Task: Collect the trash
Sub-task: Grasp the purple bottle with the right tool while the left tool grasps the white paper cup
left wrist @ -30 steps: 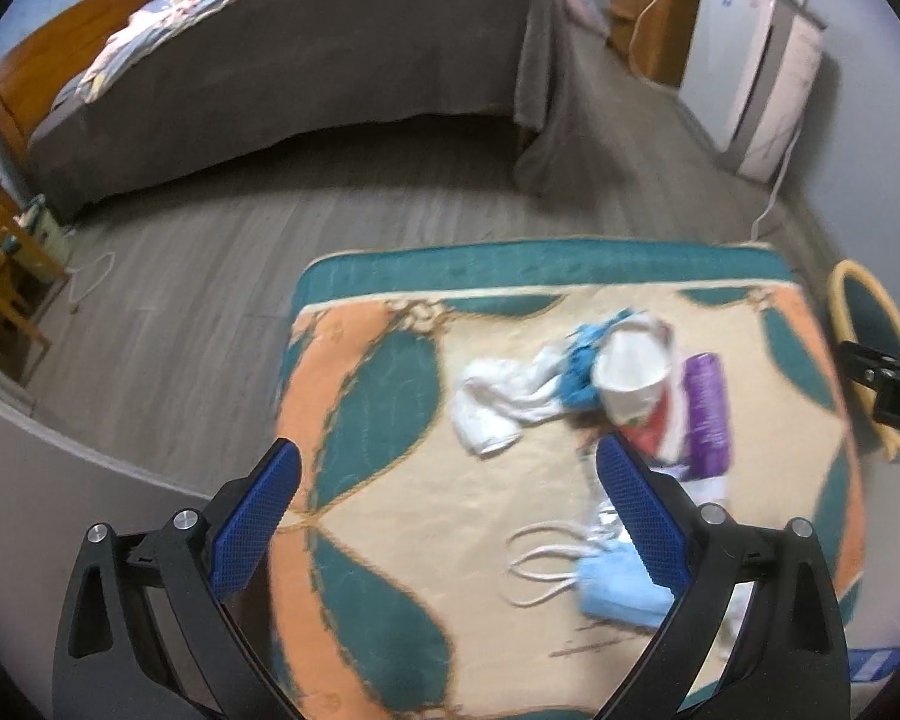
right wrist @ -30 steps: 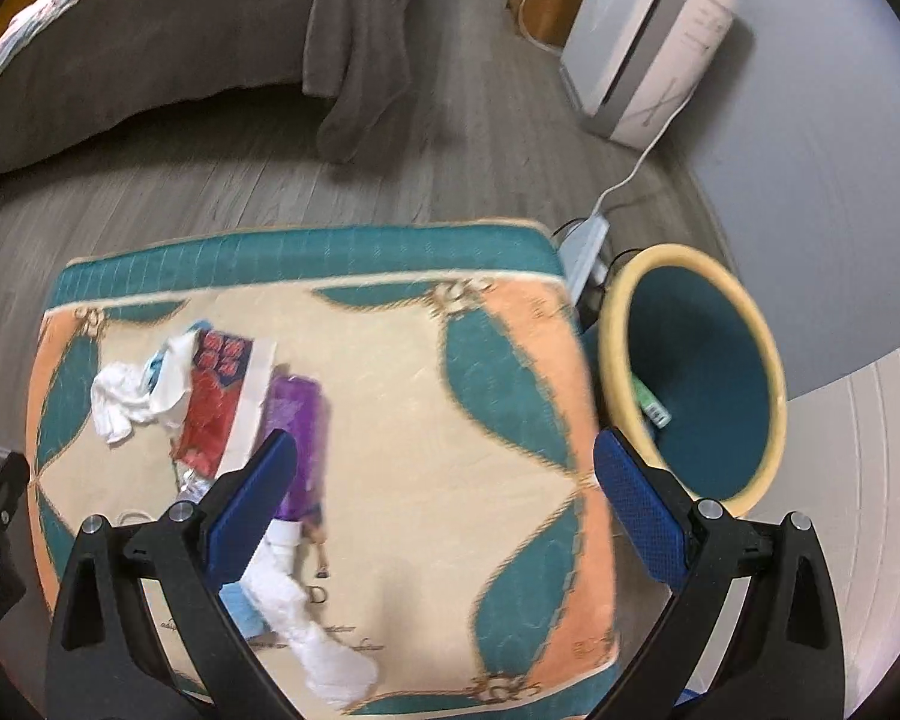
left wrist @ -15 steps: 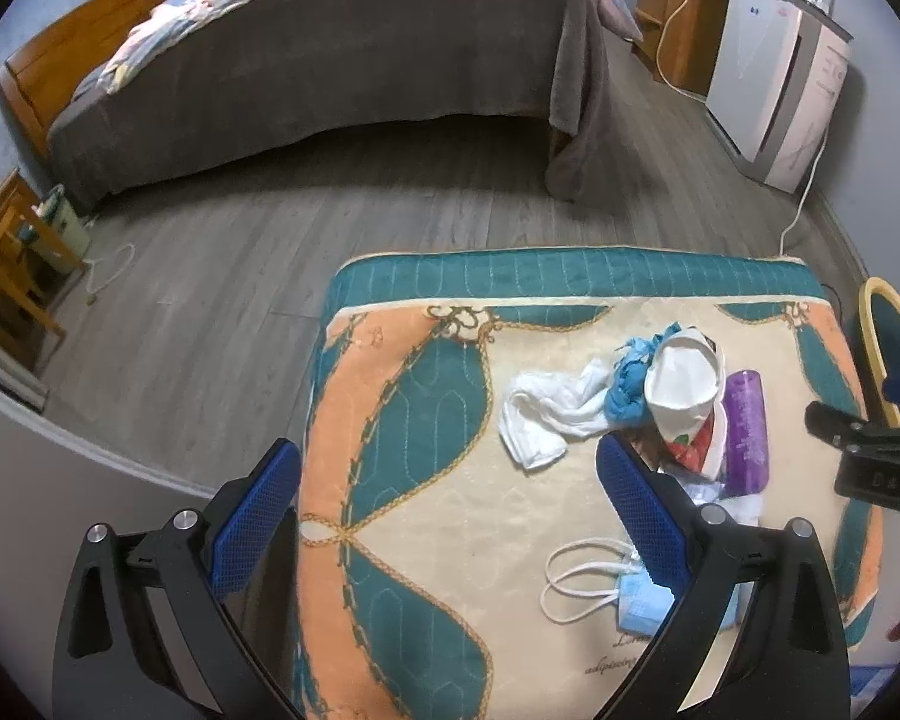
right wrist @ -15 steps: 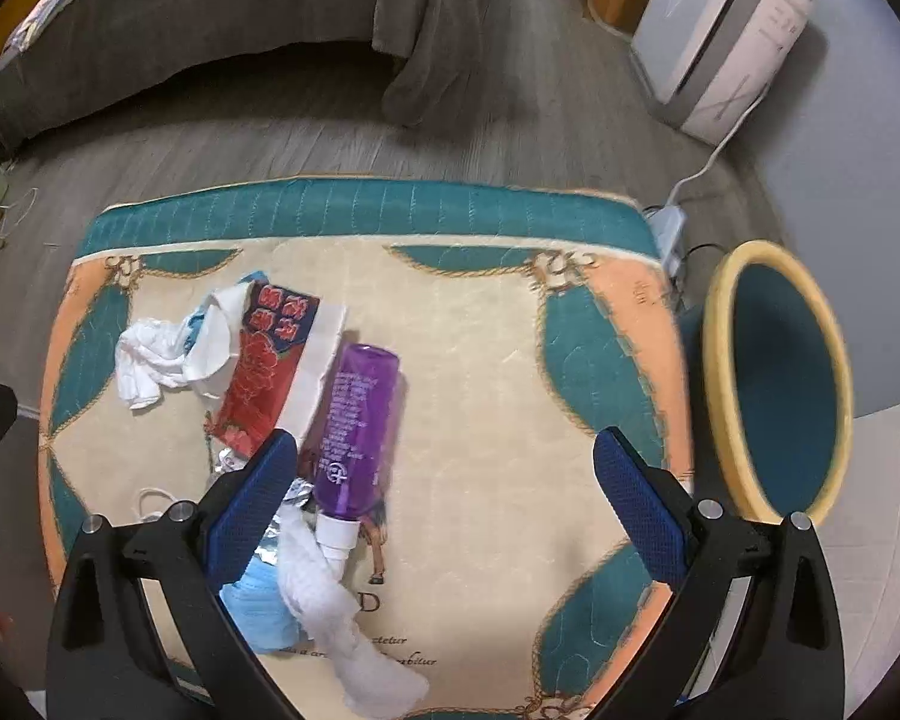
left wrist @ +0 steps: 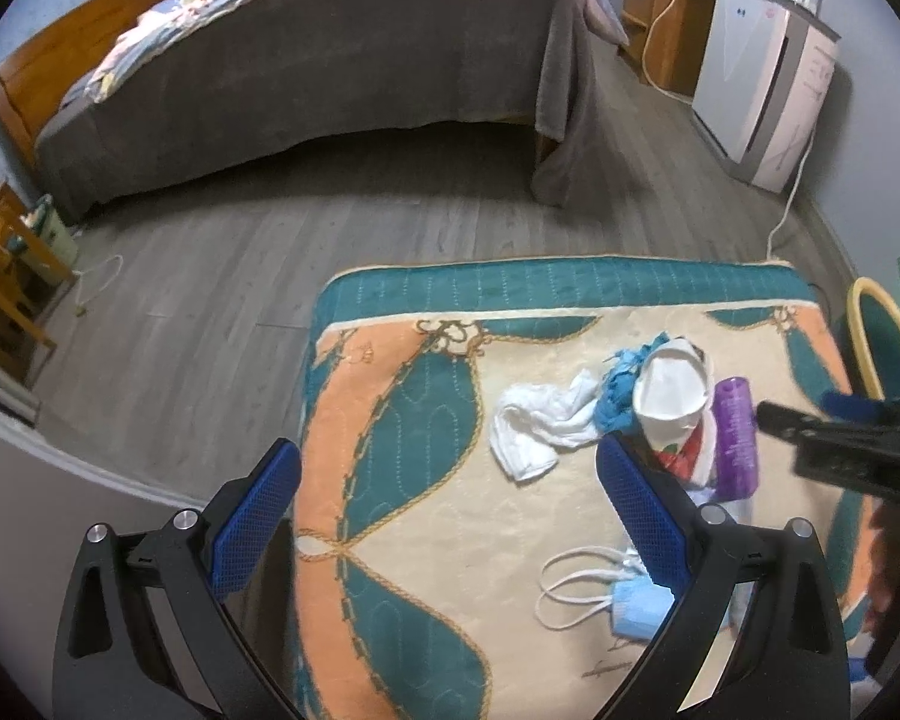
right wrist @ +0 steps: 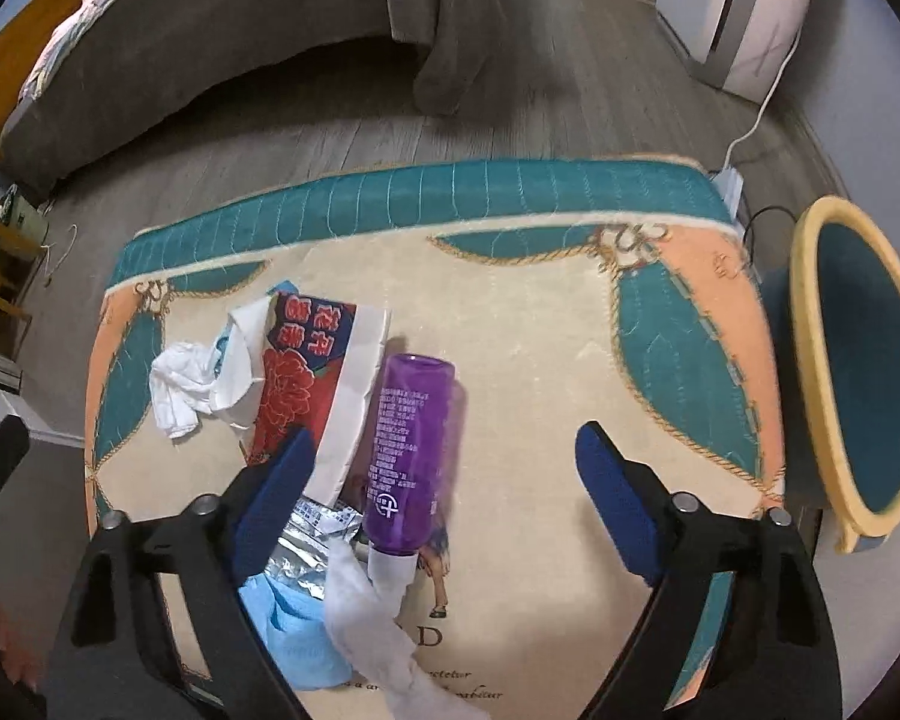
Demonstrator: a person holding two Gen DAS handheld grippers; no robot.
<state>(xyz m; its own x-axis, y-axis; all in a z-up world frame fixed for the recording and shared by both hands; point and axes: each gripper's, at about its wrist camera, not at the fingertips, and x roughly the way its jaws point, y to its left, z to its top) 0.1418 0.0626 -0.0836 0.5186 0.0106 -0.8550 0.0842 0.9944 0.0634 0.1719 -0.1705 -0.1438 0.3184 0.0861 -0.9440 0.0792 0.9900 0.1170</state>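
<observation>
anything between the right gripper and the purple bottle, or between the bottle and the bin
Nothing visible does. The right gripper is open above the purple bottle, which lies exposed beside the red carton. Only bare patterned cloth lies between the bottle and the yellow-rimmed bin beyond its edge.

The floor (left wrist: pixel 258 276) is grey wood-look plank. A bed (left wrist: pixel 330 60) with a grey cover and a wooden headboard (left wrist: pixel 72 60) stands at the far side. A white appliance (left wrist: pixel 762 90) stands against the pale blue-grey wall (left wrist: pixel 870 192) on the right, with a white cable (left wrist: pixel 792 192) running down to the floor. A wooden cabinet (left wrist: pixel 660 18) stands beyond it. Wooden furniture (left wrist: pixel 6 276) occupies the left edge. Lighting is dim and even.
</observation>
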